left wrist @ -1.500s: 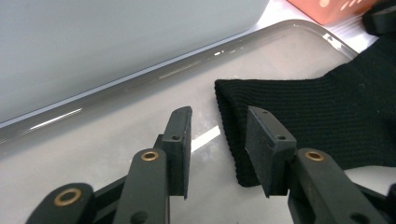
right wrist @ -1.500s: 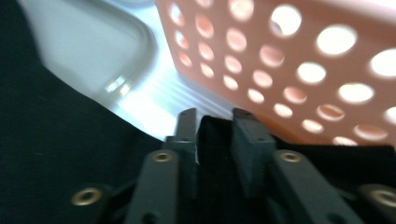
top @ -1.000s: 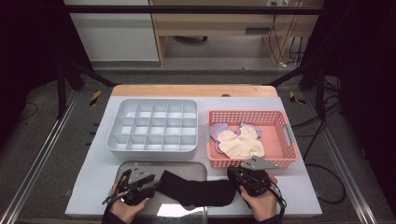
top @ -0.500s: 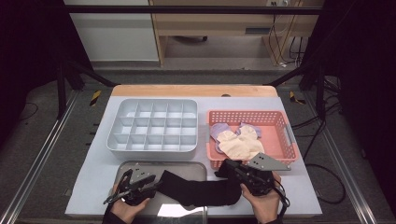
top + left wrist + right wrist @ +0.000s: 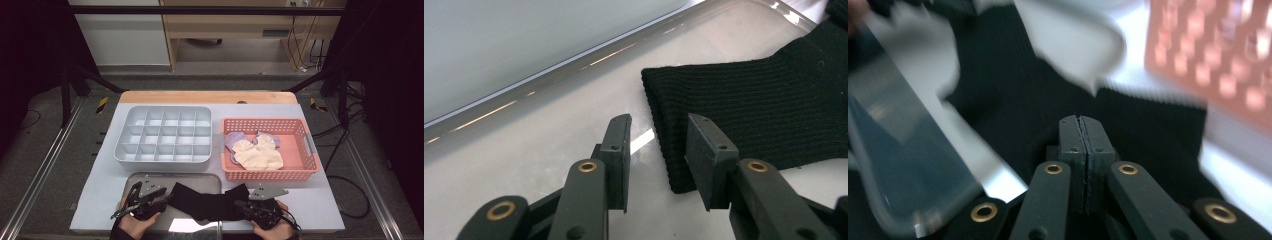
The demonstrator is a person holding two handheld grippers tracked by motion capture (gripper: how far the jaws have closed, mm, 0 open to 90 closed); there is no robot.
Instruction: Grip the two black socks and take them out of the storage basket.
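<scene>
A black sock (image 5: 207,202) lies flat near the table's front edge, its left part on a metal tray (image 5: 150,178) and its right part on the table. My left gripper (image 5: 167,196) is at the sock's left end. In the left gripper view it (image 5: 656,130) is open, with the ribbed cuff (image 5: 744,115) lying between and beyond its jaws. My right gripper (image 5: 240,204) is at the sock's right end. In the right gripper view it (image 5: 1080,120) is shut, pads together, low over the black sock (image 5: 1013,95); I see no fabric between them.
A grey compartment box (image 5: 165,135) stands behind the tray. To its right a pink basket (image 5: 305,145) holds cream and purple socks (image 5: 257,155), close behind my right gripper. White table surface (image 5: 320,205) lies to the right.
My right gripper moved left over the sock's right end, then drew back toward the front edge. The sock's right end shifted slightly left. The left gripper stayed put.
</scene>
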